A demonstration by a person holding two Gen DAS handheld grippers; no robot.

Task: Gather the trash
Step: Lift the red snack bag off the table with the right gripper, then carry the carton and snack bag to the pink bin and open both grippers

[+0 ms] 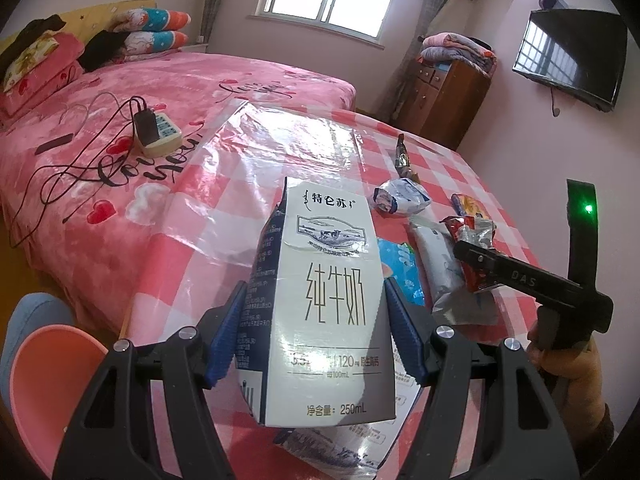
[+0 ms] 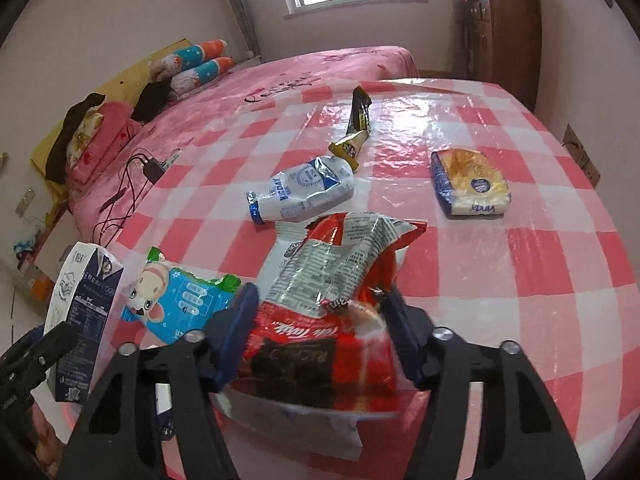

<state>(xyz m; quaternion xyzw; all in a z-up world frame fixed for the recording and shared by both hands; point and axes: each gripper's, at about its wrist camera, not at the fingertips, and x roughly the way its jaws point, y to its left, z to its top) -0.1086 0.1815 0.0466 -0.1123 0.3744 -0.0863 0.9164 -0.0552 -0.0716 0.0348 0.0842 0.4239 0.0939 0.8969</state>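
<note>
The left gripper [image 1: 312, 328] held one white milk carton [image 1: 320, 304] upright, its two blue pads pressed against the carton's sides, above the near edge of the table [image 1: 280, 152]. A second carton [image 1: 340, 452] lay flat just beneath it. The right gripper [image 2: 320, 332] was clamped on one red snack bag [image 2: 332, 304], crumpled and showing its silver inside, raised over the checked cloth.

On the table lay the rest of the trash, one of each: a blue wet-wipe pack [image 2: 176, 304] beside the red bag, a squashed white milk pouch [image 2: 304, 192] in the middle, a black-and-gold wrapper [image 2: 356, 128] beyond it, and a tissue pack [image 2: 470, 188] well apart to the right. A white wrapper [image 1: 436, 264] lay under the red bag in the left view.

To the left stood one pink bed [image 1: 120, 120] bearing one power strip [image 1: 158, 136] with cables. One pink bin [image 1: 48, 372] sat at the lower left, below the table edge.
</note>
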